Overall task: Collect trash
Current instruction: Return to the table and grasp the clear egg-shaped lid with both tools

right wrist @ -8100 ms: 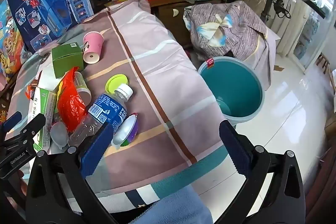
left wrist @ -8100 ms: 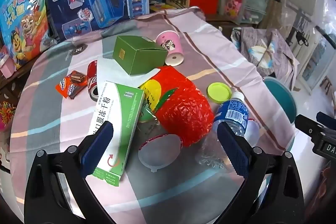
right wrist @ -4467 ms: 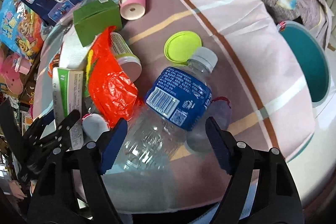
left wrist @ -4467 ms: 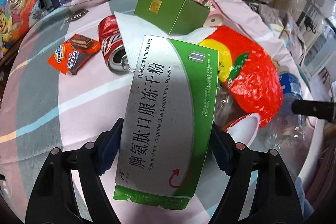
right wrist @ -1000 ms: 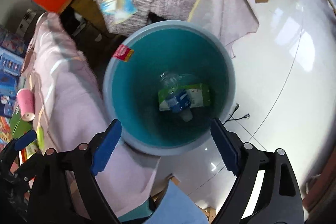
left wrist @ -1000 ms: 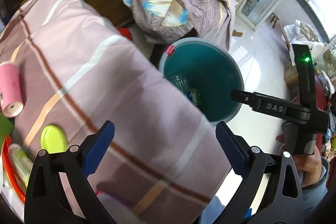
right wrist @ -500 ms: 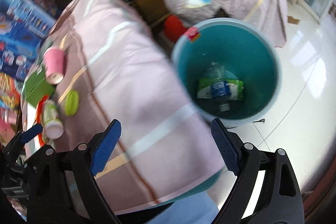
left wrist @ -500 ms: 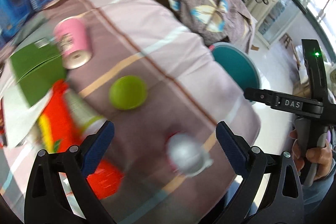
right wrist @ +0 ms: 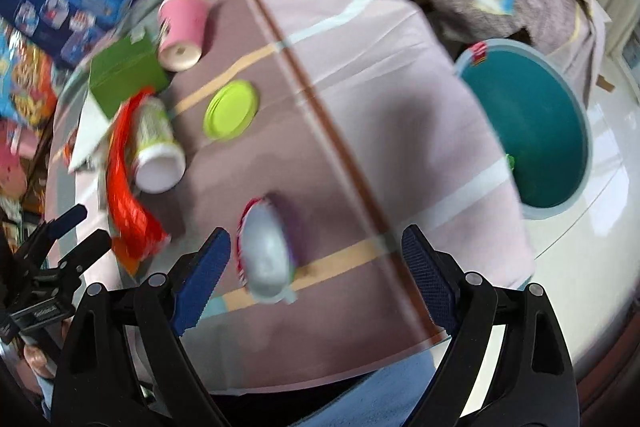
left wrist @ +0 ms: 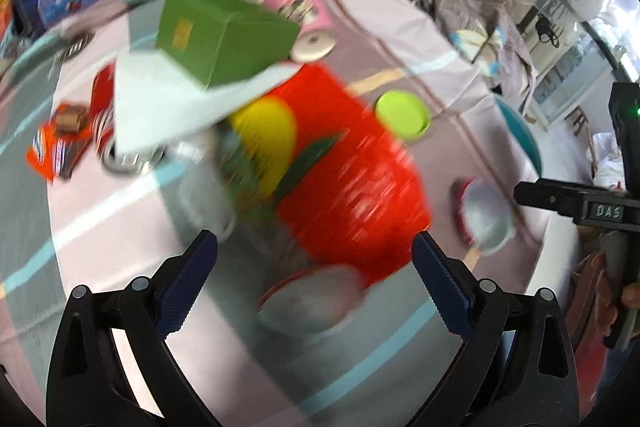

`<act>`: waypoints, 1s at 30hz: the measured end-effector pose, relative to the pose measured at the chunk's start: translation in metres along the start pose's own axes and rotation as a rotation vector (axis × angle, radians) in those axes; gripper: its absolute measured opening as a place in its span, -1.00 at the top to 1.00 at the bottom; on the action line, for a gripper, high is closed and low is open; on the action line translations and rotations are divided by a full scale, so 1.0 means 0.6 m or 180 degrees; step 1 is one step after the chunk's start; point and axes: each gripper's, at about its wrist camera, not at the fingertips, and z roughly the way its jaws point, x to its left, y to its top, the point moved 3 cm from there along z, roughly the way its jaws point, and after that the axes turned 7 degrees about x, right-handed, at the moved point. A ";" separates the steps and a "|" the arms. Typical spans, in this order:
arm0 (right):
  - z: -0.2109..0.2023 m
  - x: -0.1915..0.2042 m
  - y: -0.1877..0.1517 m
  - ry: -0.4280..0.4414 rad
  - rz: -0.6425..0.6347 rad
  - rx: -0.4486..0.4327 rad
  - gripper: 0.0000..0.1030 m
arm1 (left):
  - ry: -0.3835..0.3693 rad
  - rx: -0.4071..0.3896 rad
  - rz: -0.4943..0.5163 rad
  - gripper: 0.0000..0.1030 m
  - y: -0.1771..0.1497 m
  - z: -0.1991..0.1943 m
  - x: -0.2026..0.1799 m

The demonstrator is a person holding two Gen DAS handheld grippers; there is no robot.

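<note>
1. the left gripper [left wrist: 314, 277] has its black arms spread wide, the ribbed blue pads well apart with nothing between them, pointing down over the table.
2. the right gripper [right wrist: 316, 279] is likewise wide apart and empty; its textured blue pads stand either side of a small foil-lidded cup [right wrist: 266, 255] that lies on the cloth, neither pad touching it.
3. the table is covered with a soft striped tablecloth [right wrist: 360, 75] in mauve and pink with pale blue, tan and brown lines, draped over a rounded edge.
4. the trash still lies on that cloth: a crinkly red plastic bag [left wrist: 352, 179] with a yellow patch and a green leaf shape, glossy and blurred, sits in the middle.
5. a matte green cardboard box [left wrist: 224, 37] rests on a white sheet of paper [left wrist: 160, 107], just beside a pink paper cup [left wrist: 300, 15] lying on its side.
6. a flat round lime-green lid [left wrist: 402, 115] lies apart on the cloth.
7. a red metal can [left wrist: 106, 131] lies on its side partly under the paper, next to an orange snack wrapper [left wrist: 52, 147].
8. a white cylindrical tub with a green label [right wrist: 156, 147] lies against the red bag.
9. a round teal plastic bin [right wrist: 532, 131] with a pale rim stands on the glossy white floor beside the table.
</note>
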 end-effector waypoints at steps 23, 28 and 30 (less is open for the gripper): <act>0.067 0.074 -0.035 -0.0391 -0.0422 -0.0065 0.12 | -0.0133 0.0057 0.0155 -0.89 -0.070 0.052 0.020; 0.058 0.067 -0.030 -0.0288 -0.0356 -0.0118 0.12 | -0.0045 0.0008 0.0192 -0.89 -0.068 0.056 0.014; 0.057 0.065 -0.031 -0.0232 -0.0327 -0.0109 0.12 | -0.0006 -0.0005 0.0226 -0.89 -0.068 0.059 0.008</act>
